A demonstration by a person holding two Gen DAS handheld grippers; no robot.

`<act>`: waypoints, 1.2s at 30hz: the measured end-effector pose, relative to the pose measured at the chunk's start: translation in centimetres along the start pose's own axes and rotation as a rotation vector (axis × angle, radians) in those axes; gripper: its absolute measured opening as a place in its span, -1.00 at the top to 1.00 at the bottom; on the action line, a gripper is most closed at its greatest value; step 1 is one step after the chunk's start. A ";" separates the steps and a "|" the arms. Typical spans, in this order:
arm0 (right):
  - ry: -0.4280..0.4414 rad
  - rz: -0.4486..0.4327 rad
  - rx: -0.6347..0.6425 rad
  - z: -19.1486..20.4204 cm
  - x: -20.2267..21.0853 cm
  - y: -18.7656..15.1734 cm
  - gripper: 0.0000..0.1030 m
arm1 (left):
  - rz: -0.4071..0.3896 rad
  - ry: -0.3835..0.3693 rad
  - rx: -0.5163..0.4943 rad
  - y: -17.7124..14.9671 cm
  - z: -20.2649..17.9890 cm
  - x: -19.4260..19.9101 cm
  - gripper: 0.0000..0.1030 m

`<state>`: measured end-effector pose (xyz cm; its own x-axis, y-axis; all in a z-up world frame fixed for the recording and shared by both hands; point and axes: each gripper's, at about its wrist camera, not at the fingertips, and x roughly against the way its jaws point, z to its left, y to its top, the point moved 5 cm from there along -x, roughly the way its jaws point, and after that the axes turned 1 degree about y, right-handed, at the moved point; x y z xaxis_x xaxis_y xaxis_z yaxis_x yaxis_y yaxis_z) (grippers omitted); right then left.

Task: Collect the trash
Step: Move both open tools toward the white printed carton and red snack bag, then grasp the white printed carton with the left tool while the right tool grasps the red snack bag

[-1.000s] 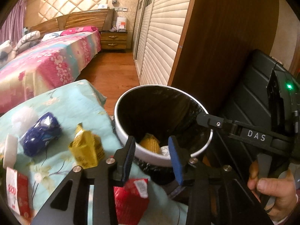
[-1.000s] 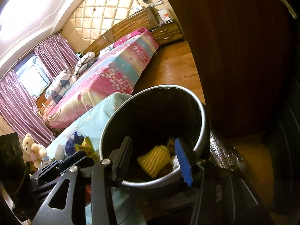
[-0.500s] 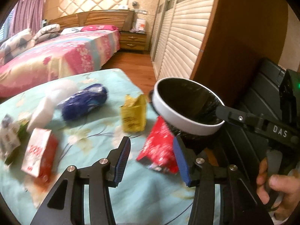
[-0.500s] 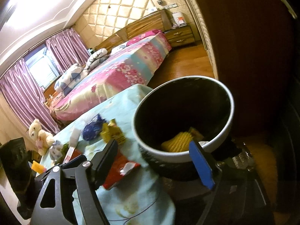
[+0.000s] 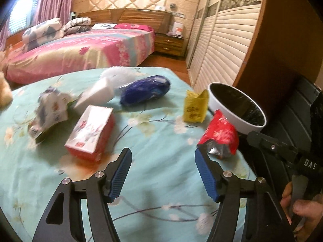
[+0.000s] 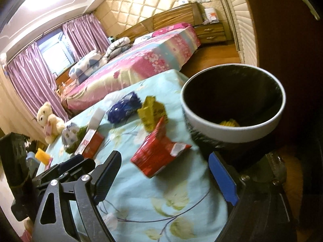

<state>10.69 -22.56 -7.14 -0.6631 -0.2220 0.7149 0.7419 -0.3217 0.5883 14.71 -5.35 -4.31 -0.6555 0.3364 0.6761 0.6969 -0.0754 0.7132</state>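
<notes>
A: While both grippers hang spread and empty, left gripper (image 5: 162,167) and right gripper (image 6: 167,173), we see the red wrapper (image 6: 159,157) nearest on the cloth.

B: Beyond it, the trash bin (image 6: 232,129) holds something yellow (image 6: 229,123).

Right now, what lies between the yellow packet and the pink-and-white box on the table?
Nothing: in the left wrist view, only bare floral turquoise tablecloth separates the crumpled yellow foil packet from the pink-and-white cardboard box.
</notes>
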 end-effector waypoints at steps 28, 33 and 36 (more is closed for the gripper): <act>-0.031 0.062 0.043 1.6 -4.0 -1.2 -0.74 | 0.065 0.150 0.087 0.3 8.5 -1.9 -0.37; -0.037 0.068 0.036 1.2 -4.6 -1.0 -0.74 | 0.076 0.158 0.078 1.4 9.0 -3.3 -0.37; -0.039 0.070 0.019 0.8 -4.9 -0.9 -0.73 | 0.097 0.142 0.090 1.7 9.2 -4.2 -0.37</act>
<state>13.34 -20.44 -10.86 -0.6051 -0.2071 0.7687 0.7885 -0.2888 0.5430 21.38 1.71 -7.64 -0.6136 0.1952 0.7651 0.7782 -0.0146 0.6279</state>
